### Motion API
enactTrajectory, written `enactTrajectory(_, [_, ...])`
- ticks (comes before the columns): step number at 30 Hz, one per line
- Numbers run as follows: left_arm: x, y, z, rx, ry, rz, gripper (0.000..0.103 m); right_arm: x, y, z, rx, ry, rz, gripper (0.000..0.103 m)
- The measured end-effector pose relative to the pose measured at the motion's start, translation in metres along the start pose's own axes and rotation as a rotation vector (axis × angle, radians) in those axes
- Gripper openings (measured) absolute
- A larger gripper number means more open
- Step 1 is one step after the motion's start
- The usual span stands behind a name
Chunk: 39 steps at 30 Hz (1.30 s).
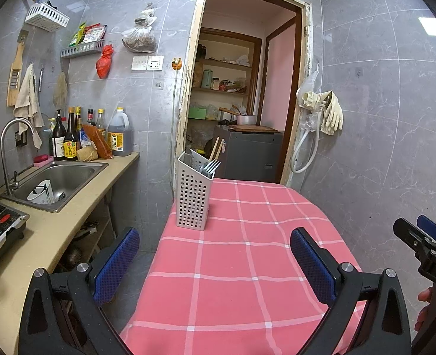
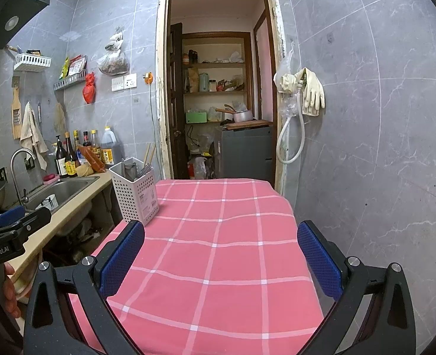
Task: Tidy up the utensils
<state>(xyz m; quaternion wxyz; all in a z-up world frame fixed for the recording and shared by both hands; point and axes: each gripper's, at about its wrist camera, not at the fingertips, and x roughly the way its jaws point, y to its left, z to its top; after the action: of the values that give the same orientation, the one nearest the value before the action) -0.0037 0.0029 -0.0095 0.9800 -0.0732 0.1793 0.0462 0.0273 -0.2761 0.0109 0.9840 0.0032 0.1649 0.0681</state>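
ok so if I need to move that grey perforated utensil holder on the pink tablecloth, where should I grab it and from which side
Probably grip the utensil holder across its two flat perforated walls, low to mid-height, coming in level from the near side over the tablecloth. It stands upright with forks and chopsticks sticking out the top, so a top approach looks blocked. The open left hand-held gripper is nearer.

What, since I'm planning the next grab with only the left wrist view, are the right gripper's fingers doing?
Observer: The right gripper has its fingers spread open with nothing between them, above the pink checked tablecloth.
Operator: Anything on the side of the holder that I can't see?
Observer: Yes, the utensil holder carries a white label low on the side facing the right camera.
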Motion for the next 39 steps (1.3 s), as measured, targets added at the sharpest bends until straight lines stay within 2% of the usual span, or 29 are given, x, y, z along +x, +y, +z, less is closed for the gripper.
enactTrajectory(39, [-0.0006, -0.0009, -0.0004, 0.002, -0.002, 0.001, 0.103, -0.0025, -0.0029, 0.0027, 0.004, -0.003, -0.009, 0.102])
